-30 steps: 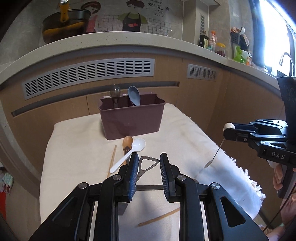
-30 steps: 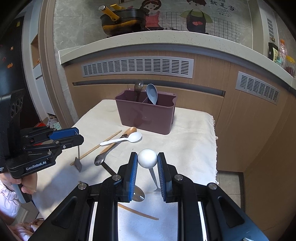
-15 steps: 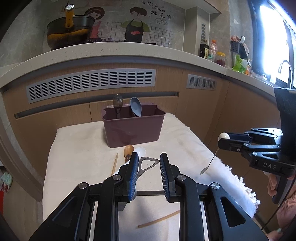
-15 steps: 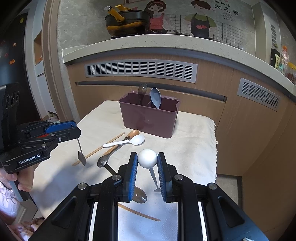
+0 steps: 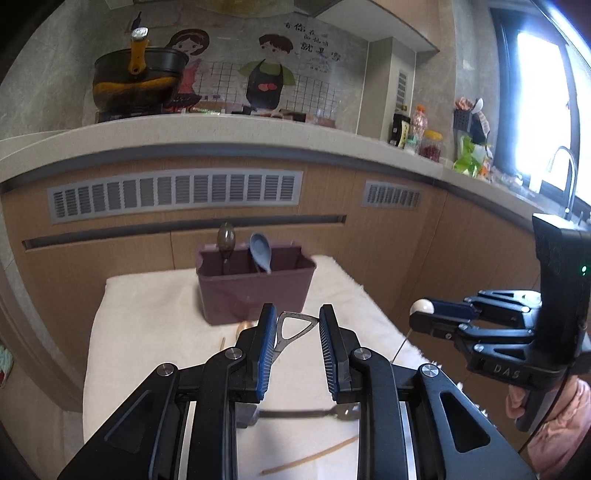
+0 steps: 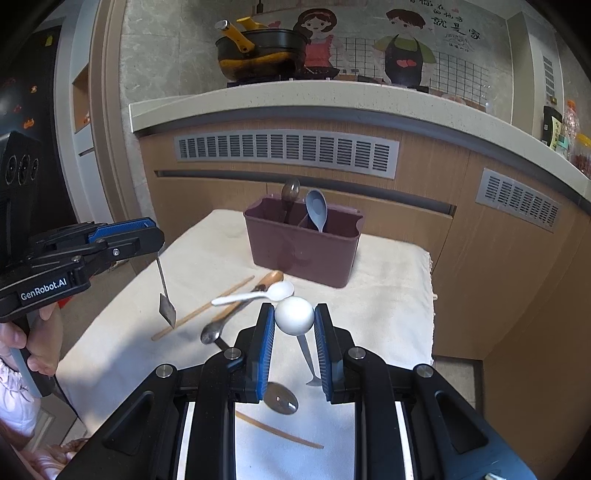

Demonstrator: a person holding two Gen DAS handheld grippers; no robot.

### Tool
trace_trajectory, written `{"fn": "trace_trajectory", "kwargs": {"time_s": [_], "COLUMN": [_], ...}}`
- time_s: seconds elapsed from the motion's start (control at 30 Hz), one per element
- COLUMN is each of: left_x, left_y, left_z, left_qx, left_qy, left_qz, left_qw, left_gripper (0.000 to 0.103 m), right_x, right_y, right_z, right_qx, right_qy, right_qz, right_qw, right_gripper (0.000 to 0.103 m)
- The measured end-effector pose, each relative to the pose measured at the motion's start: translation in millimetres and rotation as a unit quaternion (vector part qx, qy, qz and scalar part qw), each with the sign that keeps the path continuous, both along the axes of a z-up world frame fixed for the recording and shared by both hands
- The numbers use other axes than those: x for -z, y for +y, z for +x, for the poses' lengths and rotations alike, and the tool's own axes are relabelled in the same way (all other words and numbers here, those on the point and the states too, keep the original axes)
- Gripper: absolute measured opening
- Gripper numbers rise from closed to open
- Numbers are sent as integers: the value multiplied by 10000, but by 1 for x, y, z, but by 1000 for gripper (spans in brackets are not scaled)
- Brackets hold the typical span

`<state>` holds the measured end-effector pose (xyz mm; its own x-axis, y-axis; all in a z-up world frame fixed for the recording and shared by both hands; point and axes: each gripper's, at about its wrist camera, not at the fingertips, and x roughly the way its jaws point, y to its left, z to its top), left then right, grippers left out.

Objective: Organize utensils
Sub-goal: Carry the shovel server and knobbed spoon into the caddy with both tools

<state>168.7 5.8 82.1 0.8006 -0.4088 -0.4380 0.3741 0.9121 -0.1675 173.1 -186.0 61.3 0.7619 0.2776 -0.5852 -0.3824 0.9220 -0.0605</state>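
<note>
Carrying both utensils to the maroon caddy [image 6: 301, 245] works best held upright: left gripper [image 5: 297, 345] jaws clamp a metal spatula [image 6: 166, 304], right gripper [image 6: 294, 345] jaws clamp a ball-handled spoon [image 6: 294, 315], above the surface [image 6: 388, 291].

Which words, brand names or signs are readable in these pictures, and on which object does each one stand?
"GenRobot.AI": on the left claw, white letters on its black body.
"DAS": on the right claw, faint on its black body.
Chinese characters on the wall mural: too blurred to read.
Labels on the counter bottles: too small to read.
</note>
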Motion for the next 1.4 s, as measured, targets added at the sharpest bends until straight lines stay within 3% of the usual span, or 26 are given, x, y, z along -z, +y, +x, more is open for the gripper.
{"fn": "trace_trajectory", "kwargs": {"time_s": [0.1,0.3,0.4,0.5,0.67,0.87,1.07,1.27,1.33,1.4], "left_x": [-38,-124,-144,-147,-121,-53,9,51,55,55], "left_y": [2,9,14,18,24,32,31,28,31,36], "left_z": [17,66,97,127,174,221,248,253,249,241], "left_qx": [114,61,48,52,92,88,2,-67,-136,-188], "left_qy": [-231,-960,-1062,-1062,-882,-266,404,922,1018,1034], "left_qz": [-232,-642,-902,-1053,-1205,-1409,-1355,-1199,-1237,-1263], "left_qw": [9994,9933,9902,9887,9887,9896,9899,9885,9870,9864], "left_gripper": [25,25,25,25,25,25,25,25,26,29], "right_x": [-25,-124,-158,-166,-136,-73,-11,25,31,31], "right_y": [-1,9,15,20,26,30,29,33,33,33], "right_z": [10,43,72,102,156,211,235,240,241,238], "right_qx": [-61,-145,-150,-98,-60,35,146,246,228,215], "right_qy": [-158,-1224,-1412,-1393,-956,-160,499,769,839,783], "right_qz": [187,340,487,568,622,624,529,188,147,66], "right_qw": [9997,9918,9887,9886,9935,9979,9972,9966,9961,9967], "right_gripper": [20,20,20,20,20,20,20,20,24,43]}}
